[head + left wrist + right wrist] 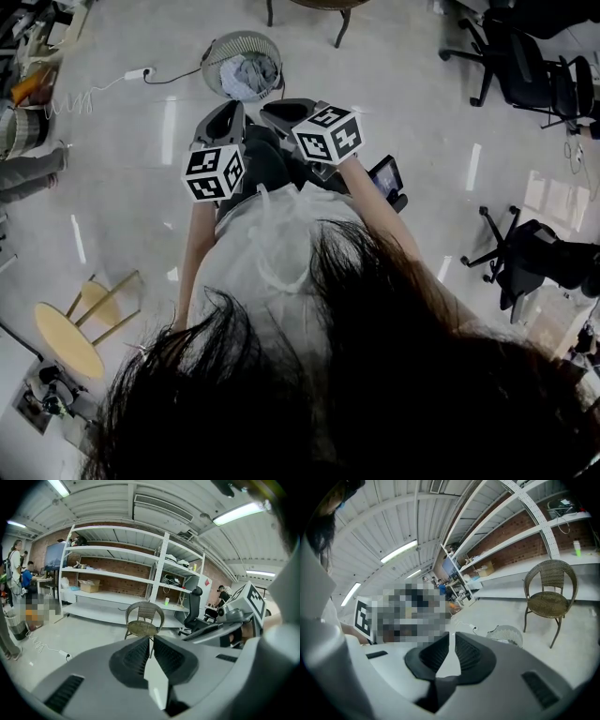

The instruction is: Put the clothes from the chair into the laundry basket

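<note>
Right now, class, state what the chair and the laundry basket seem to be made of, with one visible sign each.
Chair: wicker or rattan, brown, by its woven seat and back; thin dark legs, probably metal. Laundry basket: pale mesh, wire or plastic, since its wall is see-through.

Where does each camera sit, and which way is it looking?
Head view: sits on the person's head, faces steeply down; shows dark hair, left gripper, right gripper, round mesh laundry basket holding clothes.
Left gripper view: rides the left gripper, faces past its shut jaws to the brown wicker chair.
Right gripper view: rides the right gripper, faces past its shut jaws to that chair and the basket.
Shared: both gripper views see the chair.
</note>
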